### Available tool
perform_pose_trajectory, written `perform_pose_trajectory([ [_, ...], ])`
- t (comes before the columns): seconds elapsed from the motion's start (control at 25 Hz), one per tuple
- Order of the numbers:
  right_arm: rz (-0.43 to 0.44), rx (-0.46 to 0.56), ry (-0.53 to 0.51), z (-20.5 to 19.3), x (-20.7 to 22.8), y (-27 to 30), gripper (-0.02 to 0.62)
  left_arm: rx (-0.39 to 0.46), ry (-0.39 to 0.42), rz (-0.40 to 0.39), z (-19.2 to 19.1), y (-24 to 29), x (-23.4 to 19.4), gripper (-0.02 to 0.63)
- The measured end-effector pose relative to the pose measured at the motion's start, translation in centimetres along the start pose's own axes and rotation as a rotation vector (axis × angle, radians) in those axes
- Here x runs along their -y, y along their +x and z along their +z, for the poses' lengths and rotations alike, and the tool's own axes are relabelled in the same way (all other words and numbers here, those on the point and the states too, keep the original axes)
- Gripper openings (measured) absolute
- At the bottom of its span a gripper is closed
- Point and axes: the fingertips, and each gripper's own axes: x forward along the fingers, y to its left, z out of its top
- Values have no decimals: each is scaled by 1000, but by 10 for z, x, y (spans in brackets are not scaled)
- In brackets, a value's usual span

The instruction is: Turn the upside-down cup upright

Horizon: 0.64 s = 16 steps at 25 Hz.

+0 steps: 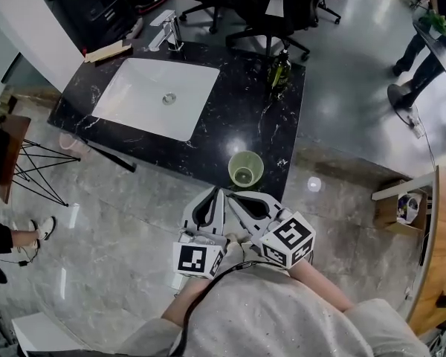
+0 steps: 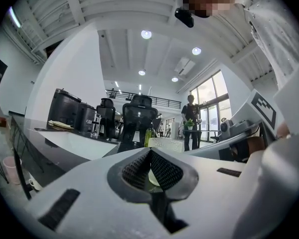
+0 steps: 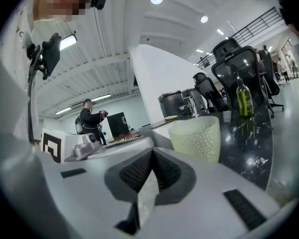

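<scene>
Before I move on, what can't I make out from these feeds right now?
- Right gripper view: the base of the pale green dimpled plastic cup, behind the shut jaws of the right gripper.
- Left gripper view: nearly all of that cup, behind the shut jaws of the left gripper.
- Head view: the label of the tall dark green bottle, too small to read.

The white two-jaw left gripper (image 1: 218, 192) and white two-jaw right gripper (image 1: 232, 196) sat side by side, tips nearly touching. Each had its jaws pressed together, nothing between them, with bare forearms (image 1: 186, 301) behind.
</scene>
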Motion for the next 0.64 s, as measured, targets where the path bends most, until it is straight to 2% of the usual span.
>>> perform_pose_trajectory([
  [0.64,-82,-47,-59,-5,16,-31,6,-65,-45,-6,-16,3,31,6],
])
